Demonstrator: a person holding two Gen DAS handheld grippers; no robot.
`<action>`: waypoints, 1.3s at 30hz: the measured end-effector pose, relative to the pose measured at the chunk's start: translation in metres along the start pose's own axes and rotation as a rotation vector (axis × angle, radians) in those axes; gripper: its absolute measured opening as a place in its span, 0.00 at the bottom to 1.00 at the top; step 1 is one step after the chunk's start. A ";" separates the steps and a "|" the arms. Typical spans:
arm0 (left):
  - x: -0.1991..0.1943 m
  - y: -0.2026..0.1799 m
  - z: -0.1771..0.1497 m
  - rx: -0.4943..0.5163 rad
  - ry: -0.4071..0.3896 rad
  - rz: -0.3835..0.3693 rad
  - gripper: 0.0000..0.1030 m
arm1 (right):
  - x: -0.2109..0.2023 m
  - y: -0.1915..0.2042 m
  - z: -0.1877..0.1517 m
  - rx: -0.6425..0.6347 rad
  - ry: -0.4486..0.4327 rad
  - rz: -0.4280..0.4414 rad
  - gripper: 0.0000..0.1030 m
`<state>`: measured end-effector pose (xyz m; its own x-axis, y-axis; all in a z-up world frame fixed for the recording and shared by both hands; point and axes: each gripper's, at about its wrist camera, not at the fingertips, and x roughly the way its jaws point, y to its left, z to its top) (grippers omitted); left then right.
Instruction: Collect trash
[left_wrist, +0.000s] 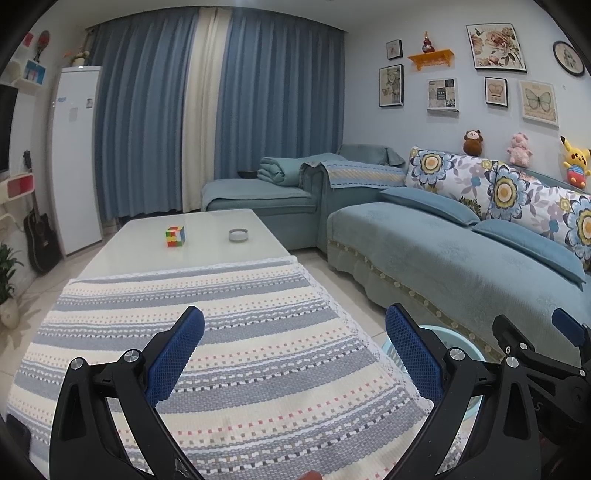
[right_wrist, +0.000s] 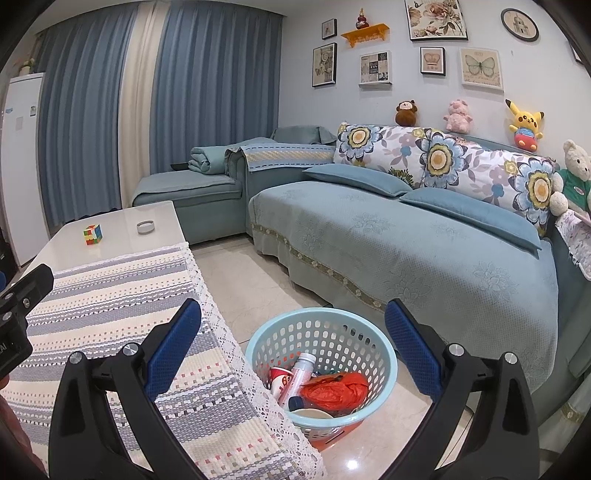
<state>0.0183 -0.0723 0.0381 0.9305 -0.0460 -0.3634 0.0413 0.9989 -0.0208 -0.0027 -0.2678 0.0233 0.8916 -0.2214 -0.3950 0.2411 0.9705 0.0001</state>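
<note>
Tongs first: the left gripper (left_wrist: 295, 354) is spread wide and holds nothing, above the striped cloth (left_wrist: 229, 332). The right gripper (right_wrist: 295, 347) is also spread wide and empty, above the light blue basket (right_wrist: 382, 373) on the floor between table and sofa (right_wrist: 424, 251). In the basket lie an orange bag (right_wrist: 334, 391), a bottle (right_wrist: 301, 373) and a cup (right_wrist: 277, 378). The cloth shows no trash. Farther away stand only a puzzle cube (left_wrist: 174, 236) and a small round dish (left_wrist: 238, 235). The collecting seems nearly finished.
</note>
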 end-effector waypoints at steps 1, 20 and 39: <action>0.000 0.000 0.000 0.000 -0.001 0.000 0.93 | 0.000 0.000 0.000 0.000 0.000 0.000 0.92; 0.000 0.004 0.003 0.026 -0.018 0.071 0.93 | 0.000 -0.005 -0.003 0.012 0.012 0.001 0.92; 0.001 0.002 0.004 0.054 -0.020 0.100 0.93 | 0.004 -0.007 -0.002 0.013 0.021 0.006 0.92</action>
<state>0.0202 -0.0706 0.0413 0.9381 0.0537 -0.3422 -0.0334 0.9973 0.0650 -0.0022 -0.2753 0.0196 0.8850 -0.2133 -0.4139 0.2407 0.9705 0.0145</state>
